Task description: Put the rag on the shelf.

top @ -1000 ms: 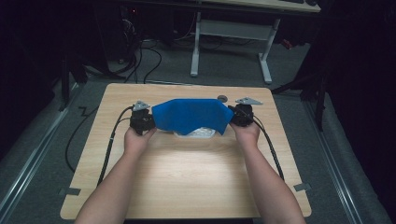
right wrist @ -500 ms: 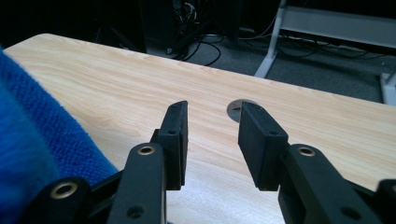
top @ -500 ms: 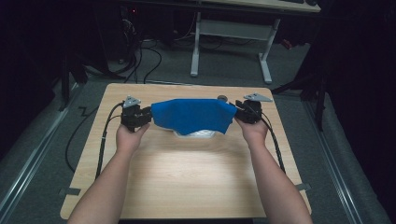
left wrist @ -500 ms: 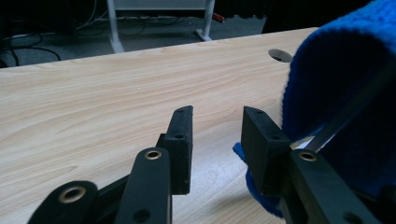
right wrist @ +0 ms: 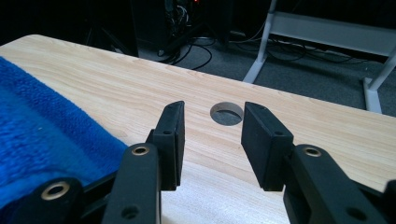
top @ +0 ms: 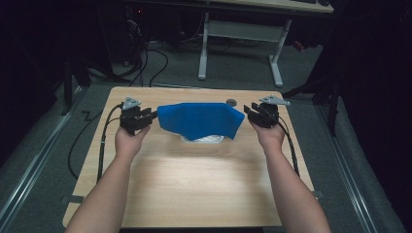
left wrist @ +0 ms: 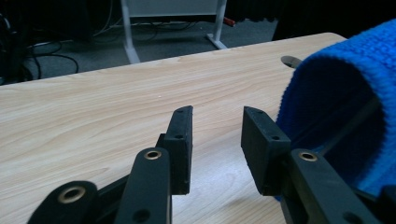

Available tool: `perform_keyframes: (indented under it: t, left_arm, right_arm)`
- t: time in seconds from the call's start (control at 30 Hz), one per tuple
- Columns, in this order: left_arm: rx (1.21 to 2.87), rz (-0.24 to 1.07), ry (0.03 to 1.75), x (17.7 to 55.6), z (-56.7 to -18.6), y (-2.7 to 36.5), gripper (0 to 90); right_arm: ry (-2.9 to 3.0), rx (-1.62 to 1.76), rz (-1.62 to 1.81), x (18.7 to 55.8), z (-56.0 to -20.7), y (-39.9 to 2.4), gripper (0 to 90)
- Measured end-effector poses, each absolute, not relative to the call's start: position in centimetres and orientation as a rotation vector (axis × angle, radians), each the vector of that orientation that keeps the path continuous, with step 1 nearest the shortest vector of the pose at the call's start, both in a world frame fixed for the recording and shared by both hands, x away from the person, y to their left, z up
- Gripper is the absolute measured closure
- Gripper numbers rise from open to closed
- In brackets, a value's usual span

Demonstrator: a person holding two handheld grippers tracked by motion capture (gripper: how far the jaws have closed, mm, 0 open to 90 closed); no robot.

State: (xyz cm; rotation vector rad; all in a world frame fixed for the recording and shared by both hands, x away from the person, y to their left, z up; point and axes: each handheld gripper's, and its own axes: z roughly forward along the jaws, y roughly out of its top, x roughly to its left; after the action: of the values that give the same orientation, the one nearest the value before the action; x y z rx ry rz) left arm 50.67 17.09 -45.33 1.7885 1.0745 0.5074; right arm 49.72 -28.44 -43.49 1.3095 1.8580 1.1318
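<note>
I see the blue cloth (top: 199,120) lying at the far middle of the table (top: 204,194), over something white. My left gripper (top: 145,120) and right gripper (top: 253,114) have just been opening; nothing is between them. The cloth looks soft and light, so I would pinch its left and right edges.

The left gripper (top: 145,118) sits near the left edge of the table (top: 194,194), the right gripper (top: 253,113) near the right edge. The cloth (top: 199,119) lies on the table between them, its ends just beside each gripper, with nothing between either pair of jaws. Under the cloth's near edge a small dish (top: 204,139) peeks out. A round hole (top: 231,102) in the tabletop lies beyond the cloth, closer to the right gripper. Behind the table stands a desk frame (top: 238,43) on the floor.
</note>
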Motion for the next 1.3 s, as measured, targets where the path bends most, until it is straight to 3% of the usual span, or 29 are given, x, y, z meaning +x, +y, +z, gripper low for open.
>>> perform_keyframes:
  t: [0.53, 1.03, 1.2, 1.3]
  left_arm:
    - [1.788, 0.549, 1.058, 47.1, -44.4, 19.0, 59.0]
    - [1.812, 0.544, 1.012, 36.4, -46.2, 20.5, 49.7]
    - [1.837, 0.486, 1.006, 33.9, -47.3, 19.4, 44.2]
    - [1.896, 0.420, 0.964, 32.7, -48.6, 16.2, 41.9]
  right_arm:
    - [1.853, 1.246, 1.161, 46.4, -42.5, -28.7, 55.7]
    - [1.935, 1.023, 1.088, 37.1, -41.8, -27.5, 43.2]
    - [1.961, 1.040, 1.128, 34.1, -42.4, -26.2, 37.7]
    - [1.993, 1.052, 1.132, 32.3, -43.6, -24.7, 36.9]
